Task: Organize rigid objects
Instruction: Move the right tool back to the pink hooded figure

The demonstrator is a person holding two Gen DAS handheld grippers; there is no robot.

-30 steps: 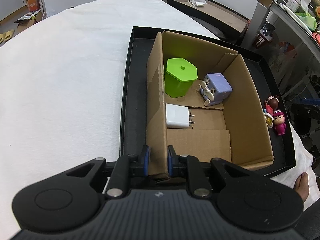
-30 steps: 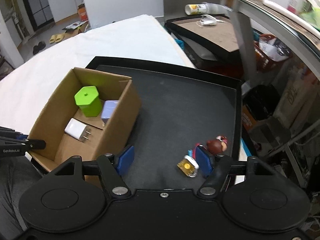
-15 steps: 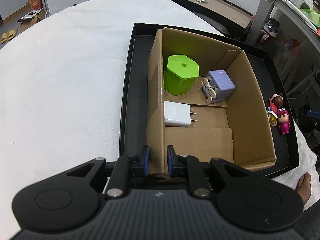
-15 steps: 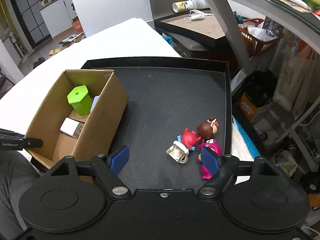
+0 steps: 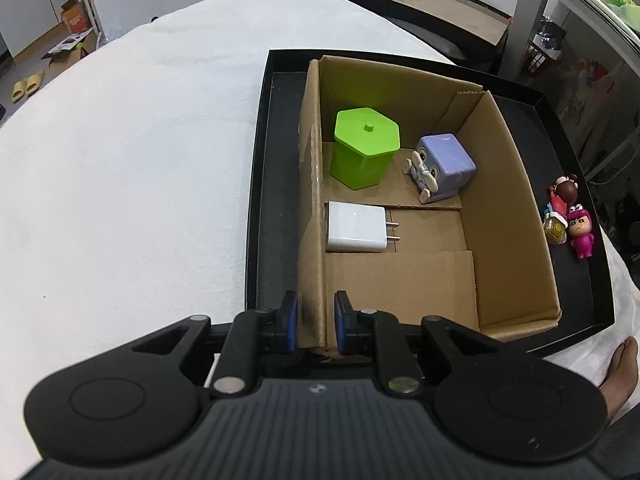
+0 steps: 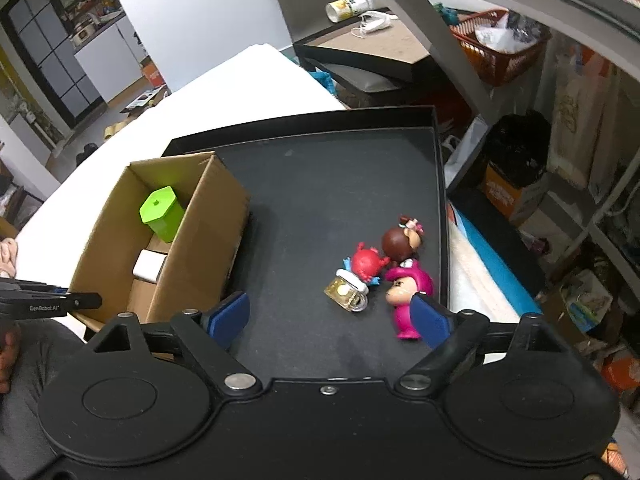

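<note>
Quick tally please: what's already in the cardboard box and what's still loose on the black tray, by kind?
In the cardboard box:
green hexagonal container: 1
purple cube toy: 1
white charger: 1
Loose on the black tray:
figurines: 3
clear trinket: 1
Total: 7

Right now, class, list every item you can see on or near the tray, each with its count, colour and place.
cardboard box: one, brown, on tray's left part
hexagonal container: one, green, inside box
cube toy: one, lilac, inside box
charger: one, white, inside box
figurines: clustered, pink, red, brown-haired, on tray outside box
tray: one, black, on white table
left gripper: shut on box wall
right gripper: opening, nothing between its pads
</note>
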